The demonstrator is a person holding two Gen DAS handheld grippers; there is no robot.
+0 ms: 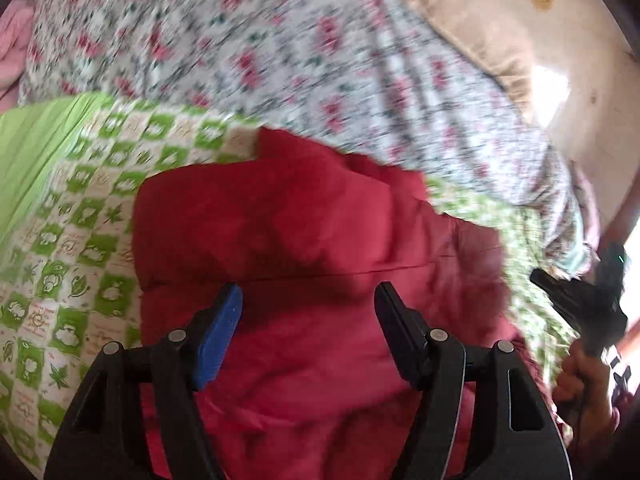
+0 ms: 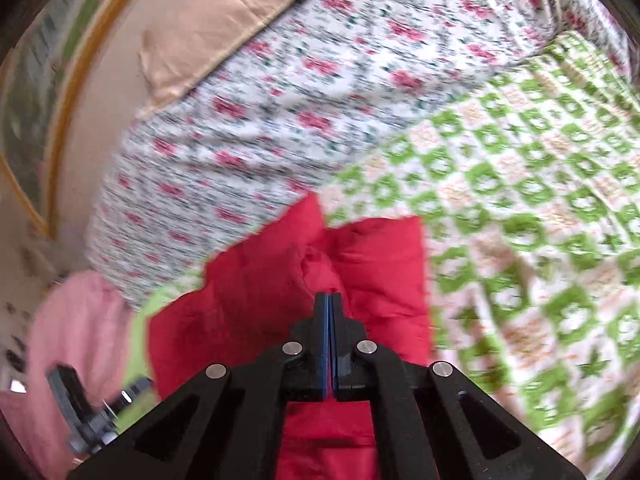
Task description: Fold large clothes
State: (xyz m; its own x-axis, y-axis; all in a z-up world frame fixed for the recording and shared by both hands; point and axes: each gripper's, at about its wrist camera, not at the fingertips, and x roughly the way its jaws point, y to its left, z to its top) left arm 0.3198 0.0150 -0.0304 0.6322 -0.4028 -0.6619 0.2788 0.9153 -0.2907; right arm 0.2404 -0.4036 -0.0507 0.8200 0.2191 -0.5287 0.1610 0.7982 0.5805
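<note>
On the green-checked bedspread [image 2: 520,208], red garment [image 1: 304,216] lies under parted left fingers [image 1: 224,320], pinched by right fingers [image 2: 338,304].

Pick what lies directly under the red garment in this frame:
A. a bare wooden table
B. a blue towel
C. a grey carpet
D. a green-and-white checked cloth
D: in both wrist views the red garment rests on a green-and-white checked cloth, with a floral sheet beyond it.
</note>
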